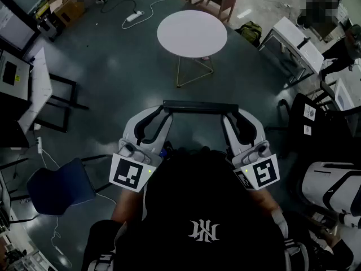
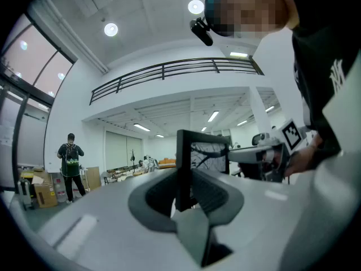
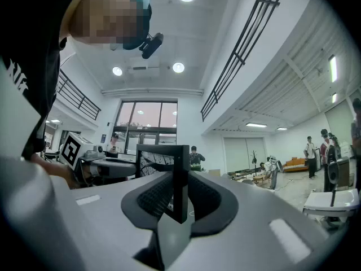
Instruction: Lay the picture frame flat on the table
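Observation:
I hold a black picture frame point(image 1: 197, 106) in the air between both grippers; from above it shows edge-on as a dark bar. My left gripper point(image 1: 163, 112) is shut on its left end, my right gripper point(image 1: 232, 113) on its right end. In the left gripper view the frame's black edge point(image 2: 183, 168) stands upright between the jaws of the left gripper point(image 2: 184, 192), with a leaf print visible behind glass. The right gripper view shows the other edge point(image 3: 180, 176) clamped by the right gripper point(image 3: 179, 199). The round white table point(image 1: 192, 33) stands farther ahead, apart from the frame.
A blue chair point(image 1: 59, 188) sits at lower left, and desks with monitors point(image 1: 22, 66) line the left side. A white desk point(image 1: 293, 44) and a black chair point(image 1: 307, 114) stand at right. A power strip point(image 1: 133, 17) lies on the floor behind the table. A person point(image 2: 70, 165) stands in the distance.

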Demonstrator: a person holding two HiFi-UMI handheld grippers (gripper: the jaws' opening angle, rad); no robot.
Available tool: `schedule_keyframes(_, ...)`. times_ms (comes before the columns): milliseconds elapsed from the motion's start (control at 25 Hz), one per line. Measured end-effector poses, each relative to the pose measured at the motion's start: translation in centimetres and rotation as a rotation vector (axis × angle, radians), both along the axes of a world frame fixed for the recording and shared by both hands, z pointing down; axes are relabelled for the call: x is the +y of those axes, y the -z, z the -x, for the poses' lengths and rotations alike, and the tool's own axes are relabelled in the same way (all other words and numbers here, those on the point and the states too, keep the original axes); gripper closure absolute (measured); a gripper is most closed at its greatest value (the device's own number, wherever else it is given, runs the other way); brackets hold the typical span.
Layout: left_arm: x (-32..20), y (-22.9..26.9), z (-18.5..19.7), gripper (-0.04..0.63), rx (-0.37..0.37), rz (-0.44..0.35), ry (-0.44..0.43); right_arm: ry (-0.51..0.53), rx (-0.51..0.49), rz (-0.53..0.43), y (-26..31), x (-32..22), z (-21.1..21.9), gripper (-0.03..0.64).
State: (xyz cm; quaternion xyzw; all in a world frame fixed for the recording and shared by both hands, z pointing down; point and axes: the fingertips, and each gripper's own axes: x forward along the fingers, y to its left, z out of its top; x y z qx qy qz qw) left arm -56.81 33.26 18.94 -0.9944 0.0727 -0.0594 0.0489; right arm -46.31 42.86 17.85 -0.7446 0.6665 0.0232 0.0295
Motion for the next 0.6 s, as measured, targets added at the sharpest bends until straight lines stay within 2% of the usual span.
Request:
schedule_keyframes(280,-2.7,0.4,0.7,0.52,0.028,-0.024,-0.049,-0.024,-0.004,-0.004,-0.4,-2.3,1.5,0.537)
schedule_keyframes(400,-2.5,0.7,0.4,0.52,0.048,-0.019,-0.081,-0.051,0.006,-0.006,0.0,-1.9,1.4,0.538)
schedule_keyframes(600,-1.7,0.0,-0.3,0.522,0.04,-0.005,-0.134,-0.099,0.01,0.009,-0.3,-1.4,0.8,0.538)
